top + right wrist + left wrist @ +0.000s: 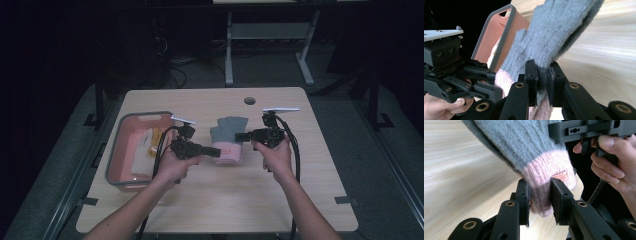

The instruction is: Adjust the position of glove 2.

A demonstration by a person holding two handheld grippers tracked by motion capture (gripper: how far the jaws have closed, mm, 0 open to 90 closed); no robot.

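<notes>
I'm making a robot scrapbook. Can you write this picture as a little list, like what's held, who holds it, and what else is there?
held: glove, grey with pink cuff
left gripper: shut on the pink cuff
right gripper: shut on the grey part near the cuff
glove's place: lifted between both grippers, above the table
nearby: pink bin with grey rim, beside the left hand, some things inside

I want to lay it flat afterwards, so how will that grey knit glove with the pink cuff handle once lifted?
Probably floppy: the glove is soft knit and bunches between the left gripper at its cuff. Likely light, since the right gripper pinches only an edge. The fuzzy yarn should resist slipping.
</notes>
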